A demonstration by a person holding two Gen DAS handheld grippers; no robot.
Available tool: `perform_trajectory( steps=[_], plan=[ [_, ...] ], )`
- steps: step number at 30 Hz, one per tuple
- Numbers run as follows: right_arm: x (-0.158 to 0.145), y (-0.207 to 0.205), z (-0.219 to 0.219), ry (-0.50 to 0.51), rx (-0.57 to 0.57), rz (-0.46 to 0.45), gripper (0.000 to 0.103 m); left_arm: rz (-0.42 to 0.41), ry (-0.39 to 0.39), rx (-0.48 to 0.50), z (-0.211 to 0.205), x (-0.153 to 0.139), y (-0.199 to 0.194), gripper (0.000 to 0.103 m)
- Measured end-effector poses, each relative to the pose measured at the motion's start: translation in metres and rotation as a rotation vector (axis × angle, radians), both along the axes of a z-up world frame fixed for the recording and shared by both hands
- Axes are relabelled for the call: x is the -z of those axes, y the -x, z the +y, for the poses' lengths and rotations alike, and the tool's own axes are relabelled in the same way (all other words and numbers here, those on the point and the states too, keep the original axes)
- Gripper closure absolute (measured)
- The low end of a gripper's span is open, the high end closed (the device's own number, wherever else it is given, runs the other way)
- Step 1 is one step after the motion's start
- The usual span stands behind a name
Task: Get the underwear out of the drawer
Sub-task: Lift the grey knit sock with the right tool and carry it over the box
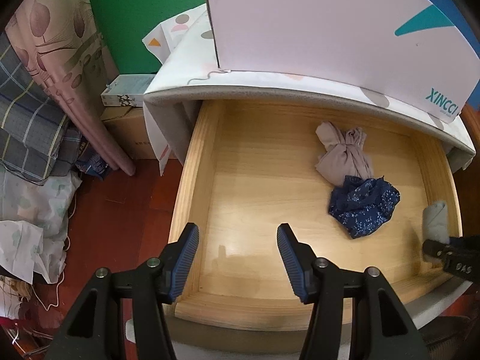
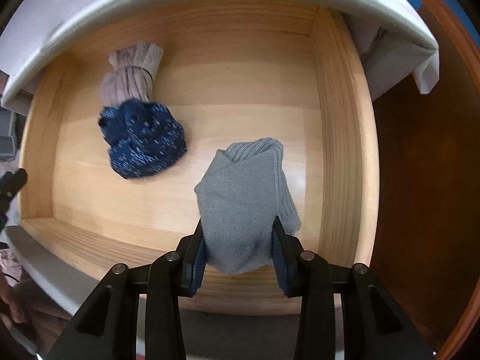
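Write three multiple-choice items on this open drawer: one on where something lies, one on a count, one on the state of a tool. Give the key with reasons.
1. Where does the dark blue patterned piece lie against the beige bundle?
A. touching its near end
B. apart, at the right wall
C. outside the drawer

2. How many cloth pieces are seen in or over the wooden drawer?
A. one
B. three
C. five

3. What is the right tool doing?
A. standing open and empty
B. shut on the grey knit piece
C. gripping the drawer wall

Key: 1 A, blue overlaps the beige bundle's end. 2 B, beige, blue, grey. 3 B, both pads press the grey cloth's sides.
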State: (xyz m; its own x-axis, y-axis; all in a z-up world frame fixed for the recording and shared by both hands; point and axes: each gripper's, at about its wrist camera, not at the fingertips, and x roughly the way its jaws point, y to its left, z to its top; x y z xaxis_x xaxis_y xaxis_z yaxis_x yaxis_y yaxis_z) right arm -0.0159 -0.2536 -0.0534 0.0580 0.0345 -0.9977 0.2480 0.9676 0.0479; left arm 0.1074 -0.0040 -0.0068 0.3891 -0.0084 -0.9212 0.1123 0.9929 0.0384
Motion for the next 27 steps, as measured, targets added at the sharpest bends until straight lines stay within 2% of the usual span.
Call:
perform_trajectory(
  steps=[4,11,17,22,27],
  plan=[
    [-0.034,-0.006,-0.001,0.001,-0.011,-0.052,0.068,0.004,0.005,-0.004,0.001,0.0,-0.001,0.047],
    [-0.112,-0.026,-0.003,0.062,-0.075,-0.147,0.068,0.0,0.014,-0.008,0.002,-0.001,0.0,0.047],
    [-0.164,-0.043,-0.006,0.086,-0.097,-0.205,0.067,-0.004,0.019,-0.011,0.004,-0.002,0.001,0.047],
    [-0.198,-0.056,-0.012,0.09,-0.105,-0.25,0.067,-0.003,0.03,-0.022,0.005,-0.001,0.0,0.047],
    [-0.213,-0.079,-0.004,0.094,-0.105,-0.287,0.067,-0.004,0.035,-0.025,0.006,-0.002,0.0,0.047]
  ],
)
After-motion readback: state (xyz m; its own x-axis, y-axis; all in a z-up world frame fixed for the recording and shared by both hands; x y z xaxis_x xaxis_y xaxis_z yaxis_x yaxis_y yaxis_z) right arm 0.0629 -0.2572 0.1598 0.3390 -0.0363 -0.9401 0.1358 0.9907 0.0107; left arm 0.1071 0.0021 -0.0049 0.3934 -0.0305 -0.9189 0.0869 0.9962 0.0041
